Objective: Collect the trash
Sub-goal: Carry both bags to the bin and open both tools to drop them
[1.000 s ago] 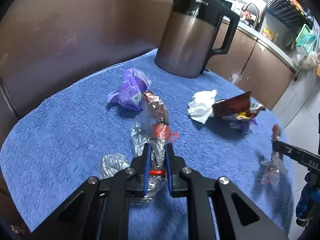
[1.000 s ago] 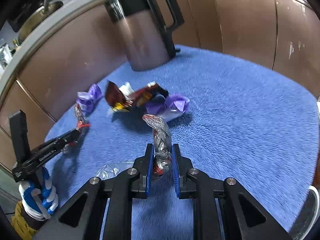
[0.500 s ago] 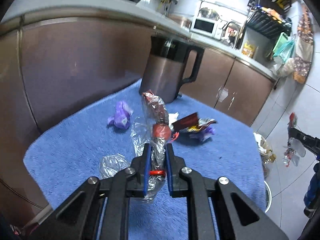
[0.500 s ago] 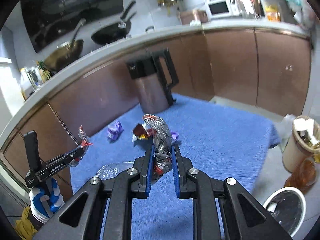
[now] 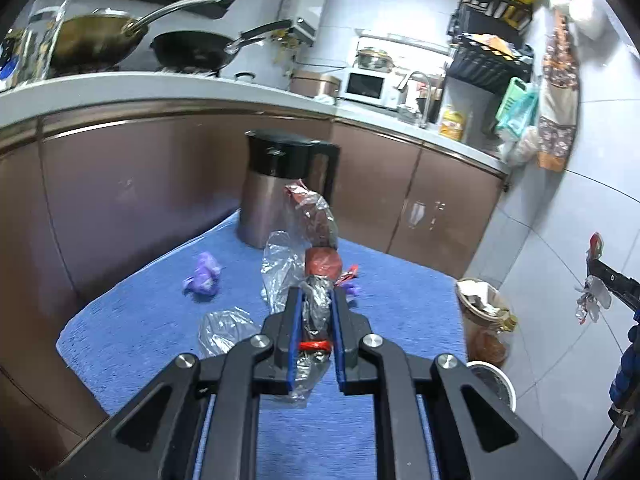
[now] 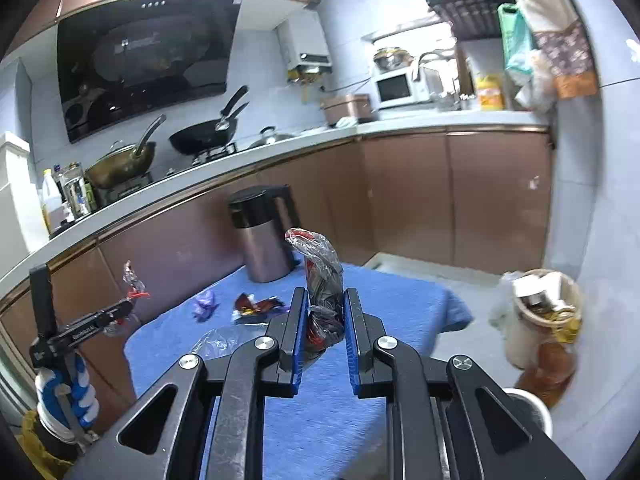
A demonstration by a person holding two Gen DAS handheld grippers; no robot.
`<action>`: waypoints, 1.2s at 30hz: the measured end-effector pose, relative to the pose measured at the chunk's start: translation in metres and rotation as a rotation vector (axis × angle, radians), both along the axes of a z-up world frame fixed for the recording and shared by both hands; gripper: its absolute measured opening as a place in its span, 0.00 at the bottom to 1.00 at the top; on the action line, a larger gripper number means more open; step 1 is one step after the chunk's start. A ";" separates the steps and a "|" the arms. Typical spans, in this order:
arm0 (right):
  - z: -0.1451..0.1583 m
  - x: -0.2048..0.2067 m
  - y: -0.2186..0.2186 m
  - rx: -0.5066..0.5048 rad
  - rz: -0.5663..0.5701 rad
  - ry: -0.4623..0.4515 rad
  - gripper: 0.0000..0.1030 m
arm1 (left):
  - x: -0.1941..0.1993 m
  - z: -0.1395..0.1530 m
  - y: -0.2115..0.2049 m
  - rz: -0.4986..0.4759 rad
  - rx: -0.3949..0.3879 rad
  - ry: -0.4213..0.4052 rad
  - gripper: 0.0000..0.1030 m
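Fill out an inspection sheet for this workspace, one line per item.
Surface: blue cloth, fuzzy.
Job's things: purple wrapper, dark snack wrapper, clear plastic on the cloth; full trash bin on the floor.
Clutter: kettle at the cloth's far edge.
Grippers: left claw shut on crumpled plastic wrapper; right claw shut on crumpled wrapper.
Cables: nothing seen.
Surroundings: brown cabinets, pans, microwave.

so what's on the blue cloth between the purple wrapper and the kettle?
Nothing: in the left wrist view the blue cloth lies bare between the purple wrapper and the kettle. The right wrist view agrees.
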State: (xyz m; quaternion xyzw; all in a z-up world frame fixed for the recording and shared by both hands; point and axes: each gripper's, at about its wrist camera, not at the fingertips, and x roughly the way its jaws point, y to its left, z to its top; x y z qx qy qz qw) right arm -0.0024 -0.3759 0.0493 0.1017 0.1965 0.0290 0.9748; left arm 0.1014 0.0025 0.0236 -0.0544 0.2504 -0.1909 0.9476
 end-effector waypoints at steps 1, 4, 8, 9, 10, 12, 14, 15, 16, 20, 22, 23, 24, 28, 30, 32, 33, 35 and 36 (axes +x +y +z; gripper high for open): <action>0.002 -0.008 -0.007 -0.008 -0.020 -0.009 0.17 | -0.002 0.002 -0.005 -0.012 0.001 -0.004 0.13; 0.002 -0.022 -0.024 -0.017 -0.068 -0.020 0.17 | -0.007 0.007 -0.028 -0.057 0.014 -0.012 0.13; -0.008 -0.038 -0.051 -0.002 -0.137 -0.019 0.17 | -0.009 0.010 -0.068 -0.134 0.044 -0.002 0.13; -0.011 -0.041 -0.058 0.003 -0.154 -0.015 0.17 | -0.009 0.009 -0.078 -0.152 0.055 0.002 0.13; -0.016 -0.044 -0.069 0.015 -0.182 -0.007 0.17 | -0.009 0.008 -0.087 -0.170 0.066 0.007 0.13; -0.024 -0.046 -0.079 0.022 -0.219 0.007 0.17 | -0.009 0.002 -0.115 -0.221 0.094 0.022 0.13; -0.034 -0.048 -0.091 0.024 -0.257 0.031 0.17 | -0.010 -0.004 -0.139 -0.263 0.116 0.033 0.13; -0.039 -0.048 -0.096 0.025 -0.270 0.041 0.17 | -0.010 -0.009 -0.156 -0.292 0.132 0.041 0.13; -0.044 -0.048 -0.102 0.024 -0.285 0.056 0.17 | -0.011 -0.013 -0.173 -0.323 0.146 0.051 0.13; -0.073 -0.044 -0.125 0.034 -0.343 0.119 0.17 | -0.015 -0.035 -0.228 -0.420 0.203 0.082 0.13; -0.086 -0.042 -0.135 0.038 -0.370 0.146 0.17 | -0.014 -0.047 -0.259 -0.473 0.231 0.108 0.13; -0.093 -0.041 -0.142 0.043 -0.379 0.157 0.17 | -0.013 -0.055 -0.280 -0.505 0.243 0.133 0.13; -0.100 -0.040 -0.148 0.048 -0.392 0.172 0.17 | -0.011 -0.060 -0.292 -0.523 0.249 0.149 0.13; -0.130 -0.035 -0.170 0.057 -0.443 0.236 0.18 | -0.008 -0.083 -0.347 -0.603 0.297 0.202 0.13; -0.143 -0.032 -0.180 0.064 -0.461 0.264 0.18 | -0.007 -0.097 -0.375 -0.635 0.333 0.221 0.13; -0.159 -0.026 -0.191 0.073 -0.481 0.296 0.19 | -0.005 -0.110 -0.397 -0.664 0.360 0.244 0.13; -0.166 -0.024 -0.195 0.083 -0.484 0.307 0.19 | -0.003 -0.119 -0.409 -0.679 0.371 0.262 0.13; -0.178 -0.019 -0.204 0.091 -0.491 0.327 0.19 | 0.001 -0.134 -0.431 -0.704 0.389 0.295 0.13; -0.186 -0.016 -0.208 0.094 -0.495 0.340 0.19 | 0.003 -0.140 -0.439 -0.709 0.394 0.308 0.13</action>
